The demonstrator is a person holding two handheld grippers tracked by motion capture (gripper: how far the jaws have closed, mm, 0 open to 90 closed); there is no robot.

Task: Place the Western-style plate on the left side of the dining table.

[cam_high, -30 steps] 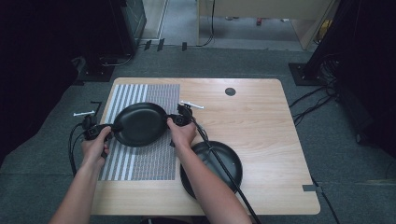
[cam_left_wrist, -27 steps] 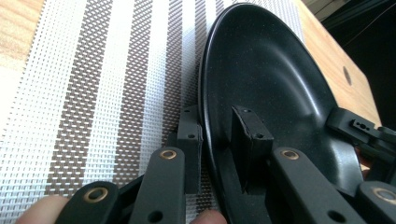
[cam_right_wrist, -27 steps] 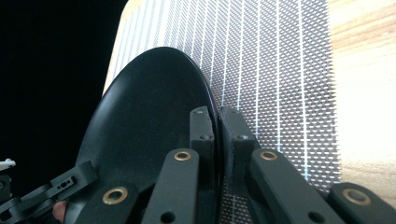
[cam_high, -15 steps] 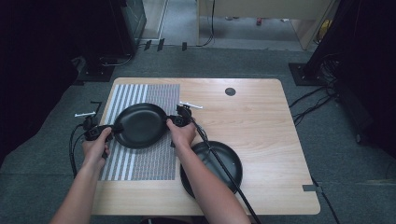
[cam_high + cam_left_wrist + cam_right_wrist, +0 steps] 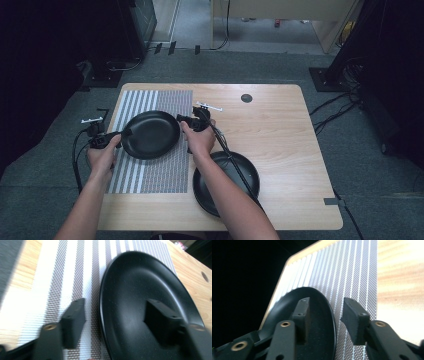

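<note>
A black plate [image 5: 150,134] lies on a grey-and-white striped placemat [image 5: 150,175]. My left gripper [image 5: 120,135] is at the plate's left rim and my right gripper [image 5: 182,121] at its right rim. In the left gripper view the plate [image 5: 150,290] has its rim between the jaws of the left gripper [image 5: 115,312], and neither pad touches it. In the right gripper view the right gripper [image 5: 325,307] straddles the plate's [image 5: 317,340] edge with gaps on both sides. The jaws of both grippers have just been opening.
A second black plate [image 5: 250,172] sits on the wooden table [image 5: 285,135] near the front edge, partly under my right forearm. A dark round hole [image 5: 246,98] marks the far side of the table. Cables trail off both grippers.
In the high view the plate and both hands stay in nearly the same places.
</note>
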